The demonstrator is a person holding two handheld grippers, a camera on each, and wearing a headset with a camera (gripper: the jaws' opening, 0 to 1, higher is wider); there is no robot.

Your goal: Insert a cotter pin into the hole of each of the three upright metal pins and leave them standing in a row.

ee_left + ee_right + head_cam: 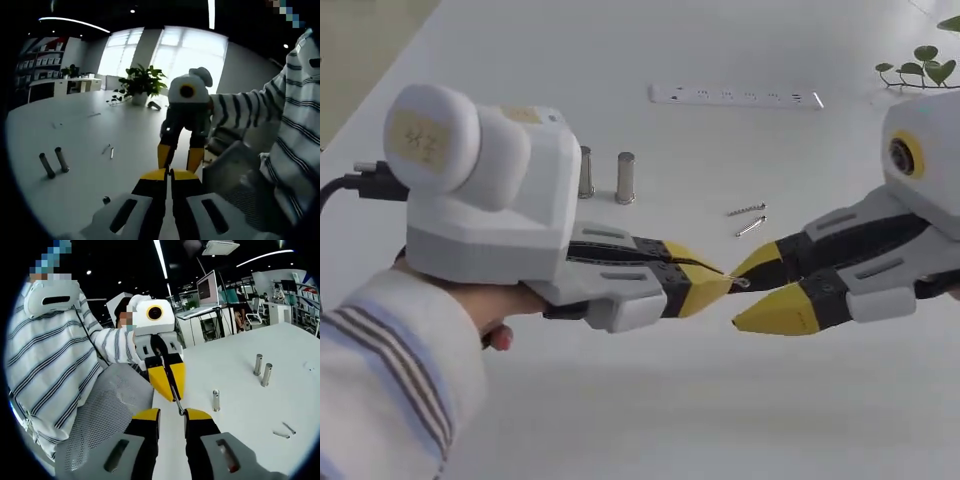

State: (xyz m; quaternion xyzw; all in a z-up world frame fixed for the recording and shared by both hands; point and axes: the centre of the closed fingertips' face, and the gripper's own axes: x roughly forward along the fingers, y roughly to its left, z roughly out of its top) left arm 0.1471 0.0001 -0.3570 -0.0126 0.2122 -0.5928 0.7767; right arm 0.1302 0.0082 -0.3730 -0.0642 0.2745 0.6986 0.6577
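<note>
We held the left gripper (720, 285) in the left hand (485, 305). Its yellow fingers (695, 290) were pressed together on a thin cotter pin (178, 406). In the right gripper view the end of this pin came out below the tips. The right gripper (172, 415) faced it tip to tip. Its fingers (146, 415) were apart, one on each side of the free end of the pin, and we could not tell whether they touched it. Both grippers were above the white bench (620, 400), in front of the person in a striped shirt.

In the right gripper view a single metal pin (215, 400) stood upright on the bench near the grippers. A pair of metal pins (267, 374) stood upright close together, farther away. In the head view this pair was just behind the left gripper. Two loose cotter pins (751, 227) lay flat on the bench, to the right of the pair and apart from it. At the far side of the bench were a white power strip (735, 96) and a green plant (920, 65).
</note>
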